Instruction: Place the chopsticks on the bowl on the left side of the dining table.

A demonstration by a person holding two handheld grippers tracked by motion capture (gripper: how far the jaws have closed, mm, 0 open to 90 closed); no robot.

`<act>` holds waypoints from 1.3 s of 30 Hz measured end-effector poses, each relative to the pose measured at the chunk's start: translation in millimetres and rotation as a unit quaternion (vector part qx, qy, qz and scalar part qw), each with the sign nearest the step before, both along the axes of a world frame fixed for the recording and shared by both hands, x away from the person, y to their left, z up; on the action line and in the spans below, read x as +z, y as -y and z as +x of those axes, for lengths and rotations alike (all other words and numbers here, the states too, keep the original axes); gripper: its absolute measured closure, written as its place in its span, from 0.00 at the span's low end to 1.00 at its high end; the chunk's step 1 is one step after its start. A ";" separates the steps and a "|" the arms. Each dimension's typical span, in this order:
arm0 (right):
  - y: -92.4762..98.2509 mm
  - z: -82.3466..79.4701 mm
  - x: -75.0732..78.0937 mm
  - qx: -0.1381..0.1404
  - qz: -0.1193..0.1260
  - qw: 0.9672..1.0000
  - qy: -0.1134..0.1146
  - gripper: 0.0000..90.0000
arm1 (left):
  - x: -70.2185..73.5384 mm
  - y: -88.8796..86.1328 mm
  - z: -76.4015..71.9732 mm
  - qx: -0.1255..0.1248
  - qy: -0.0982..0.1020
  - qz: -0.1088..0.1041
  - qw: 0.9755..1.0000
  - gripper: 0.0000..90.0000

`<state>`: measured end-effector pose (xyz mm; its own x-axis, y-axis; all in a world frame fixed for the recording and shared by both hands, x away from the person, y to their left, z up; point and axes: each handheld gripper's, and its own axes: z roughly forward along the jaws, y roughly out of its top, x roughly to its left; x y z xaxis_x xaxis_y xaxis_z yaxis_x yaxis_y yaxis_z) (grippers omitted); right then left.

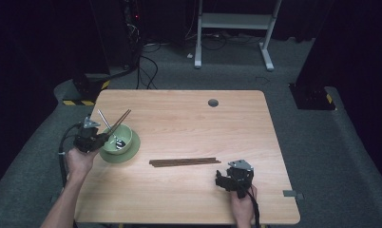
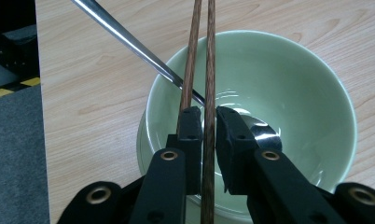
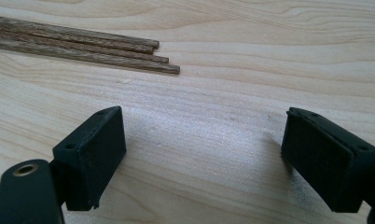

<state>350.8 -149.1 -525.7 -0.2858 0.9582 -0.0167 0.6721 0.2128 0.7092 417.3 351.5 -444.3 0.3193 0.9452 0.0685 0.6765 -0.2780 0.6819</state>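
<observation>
Two chopsticks point(image 2: 202, 60) stand between the nearly closed jaws of the left gripper point(image 2: 208, 122), above the bowl point(image 2: 311, 93); right gripper point(image 3: 202, 140) gapes wide, holding nothing.

Lab: cables point(image 1: 148, 66), rig frame point(image 1: 234, 21)

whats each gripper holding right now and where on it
The left gripper has a brown chopstick between its jaws near its lower end, above the green bowl; whether the pads press cannot be told. The right gripper is open, holding nothing.
</observation>
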 end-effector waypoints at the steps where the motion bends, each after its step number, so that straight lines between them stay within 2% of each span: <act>1: 0.0 0.0 0.0 0.000 0.000 1.000 0.000 0.15 | 0.3 0.2 -0.3 0.000 0.000 -0.001 1.000 0.88; 11: 0.1 0.1 0.0 0.001 0.000 1.000 0.001 0.15 | 6.1 -0.3 -1.0 0.000 0.013 -0.028 1.000 0.81; 17: 0.0 0.0 0.0 0.000 0.000 1.000 0.000 0.15 | 10.1 2.7 4.1 0.008 0.017 -0.031 0.999 0.69; 20: 0.0 0.0 0.0 0.000 0.000 1.000 0.000 0.15 | 11.0 4.1 6.3 0.012 0.021 -0.045 0.999 0.62; 25: 0.1 0.1 0.0 0.001 -0.001 1.000 0.001 0.15 | 11.1 6.0 10.4 0.016 0.019 -0.048 0.999 0.52; 28: 0.1 0.1 0.0 0.001 0.000 1.000 0.000 0.15 | 12.7 7.0 13.3 0.020 0.017 -0.061 0.998 0.48; 34: 0.1 0.1 0.0 0.001 0.000 1.000 0.000 0.15 | 17.3 13.0 18.1 0.022 0.022 -0.055 0.998 0.39; 36: 0.1 0.1 0.0 0.001 0.000 1.000 0.000 0.15 | 17.7 14.2 19.7 0.023 0.028 -0.067 0.997 0.37; 39: 0.1 0.1 0.0 0.001 0.000 1.000 0.000 0.15 | 16.3 14.4 22.8 0.025 0.025 -0.081 0.996 0.35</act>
